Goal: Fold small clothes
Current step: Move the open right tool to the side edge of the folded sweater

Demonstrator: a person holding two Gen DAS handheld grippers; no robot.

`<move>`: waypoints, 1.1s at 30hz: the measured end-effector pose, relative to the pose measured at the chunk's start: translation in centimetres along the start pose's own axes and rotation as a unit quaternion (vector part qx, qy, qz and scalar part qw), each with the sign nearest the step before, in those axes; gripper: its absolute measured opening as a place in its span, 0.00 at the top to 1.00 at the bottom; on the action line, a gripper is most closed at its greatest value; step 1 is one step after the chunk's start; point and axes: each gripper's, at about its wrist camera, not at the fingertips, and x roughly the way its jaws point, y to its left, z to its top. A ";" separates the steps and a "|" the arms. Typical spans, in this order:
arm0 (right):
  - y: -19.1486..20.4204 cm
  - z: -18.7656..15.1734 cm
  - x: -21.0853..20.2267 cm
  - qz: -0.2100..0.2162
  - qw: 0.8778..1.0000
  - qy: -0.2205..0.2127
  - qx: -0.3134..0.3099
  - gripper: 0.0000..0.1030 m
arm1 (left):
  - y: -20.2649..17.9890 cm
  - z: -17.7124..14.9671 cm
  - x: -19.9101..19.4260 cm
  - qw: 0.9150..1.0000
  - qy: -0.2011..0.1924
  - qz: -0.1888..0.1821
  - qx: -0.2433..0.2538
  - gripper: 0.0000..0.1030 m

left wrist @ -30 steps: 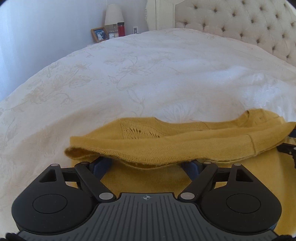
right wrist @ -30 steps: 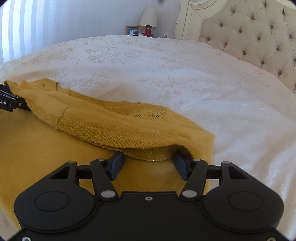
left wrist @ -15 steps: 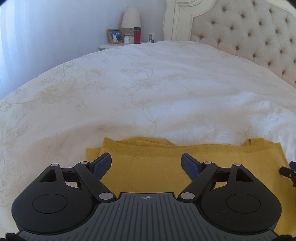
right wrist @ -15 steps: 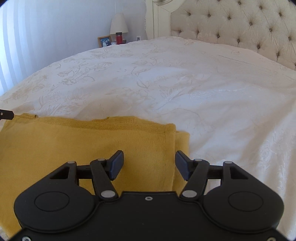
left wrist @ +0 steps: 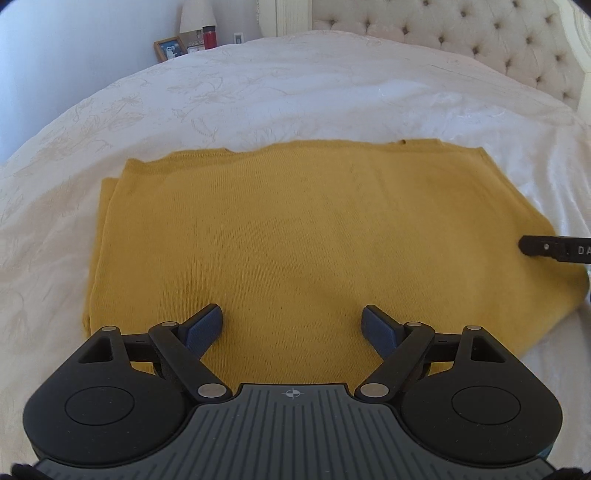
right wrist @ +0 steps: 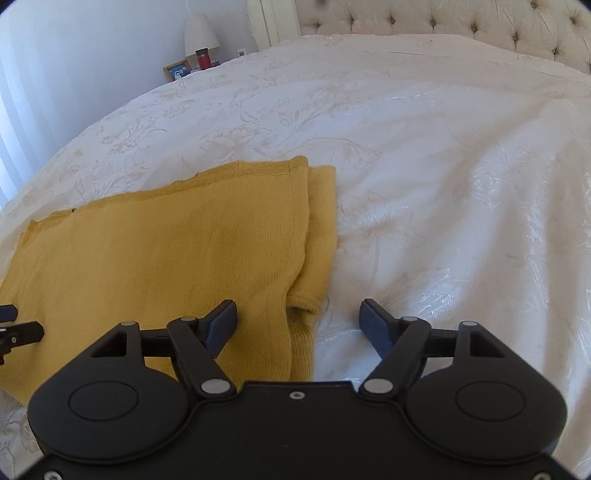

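Mustard knit garment [left wrist: 314,229]: folded to a flat rectangle, lying on the white floral bedspread [left wrist: 295,92]; left claw [left wrist: 291,325] above its near edge, spread, gripping nothing; right claw [right wrist: 297,321] over its right border, jaws just opened, nothing pinched; lamp [right wrist: 199,35], picture frame [right wrist: 177,70] at 11 o'clock; tufted headboard [left wrist: 461,33] at 1 o'clock.
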 end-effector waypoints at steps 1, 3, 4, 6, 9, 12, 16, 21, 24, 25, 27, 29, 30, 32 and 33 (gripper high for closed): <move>0.1 -0.4 0.1 0.000 1.000 -0.002 -0.007 0.17 | -0.1 -0.5 -0.1 1.000 0.001 0.002 -0.001 0.19; 0.4 -1.1 0.1 -0.001 1.000 -0.014 -0.019 0.14 | -0.1 -1.0 -0.2 1.000 0.000 0.003 -0.008 0.15; 0.5 -1.3 0.1 0.001 1.000 -0.018 -0.021 0.12 | 0.1 -1.2 -0.2 1.000 0.000 0.000 -0.015 0.15; 0.5 -1.3 0.3 0.011 1.000 -0.015 -0.024 0.05 | 0.3 -1.4 0.0 1.000 -0.001 -0.004 -0.030 0.12; 0.1 -1.2 0.7 0.028 0.999 -0.005 -0.021 0.01 | 0.0 -1.7 0.2 0.999 -0.006 -0.010 -0.037 0.02; -0.3 -1.5 0.7 0.039 0.999 -0.008 -0.012 0.01 | -0.9 -2.0 0.4 1.000 -0.008 0.006 -0.025 0.00; -0.2 -1.4 0.8 0.042 0.999 0.002 -0.016 0.01 | -1.3 -1.9 0.4 1.000 -0.001 0.016 -0.014 0.00; -1.1 -1.1 0.6 0.063 0.998 0.007 0.004 0.01 | -1.1 0.0 -0.3 0.999 0.012 0.020 -0.027 0.15; -1.6 -0.9 0.4 0.074 0.997 0.007 0.024 0.01 | -1.4 2.3 -0.5 0.999 -0.002 0.022 -0.032 0.16; -1.7 -0.9 0.3 0.076 0.997 0.007 0.030 0.01 | -1.5 3.2 -0.3 0.999 -0.006 0.021 -0.039 0.16; -1.9 -1.0 0.3 0.081 0.996 0.006 0.038 0.01 | -1.6 5.0 0.4 0.998 -0.015 0.017 -0.052 0.16; -2.1 -1.0 0.2 0.086 0.995 0.005 0.044 0.01 | -1.7 6.7 1.6 0.997 -0.018 0.016 -0.068 0.16; -2.1 -1.0 0.2 0.088 0.995 0.004 0.048 0.01 | -1.6 7.3 2.2 0.997 -0.018 0.015 -0.078 0.16; -2.2 -1.1 0.1 0.090 0.995 0.002 0.050 0.01 | -1.6 8.4 3.5 0.995 -0.015 0.017 -0.098 0.18; -2.3 -1.1 0.1 0.091 0.995 0.001 0.051 0.01 | -1.5 8.9 4.2 0.994 -0.011 0.021 -0.106 0.23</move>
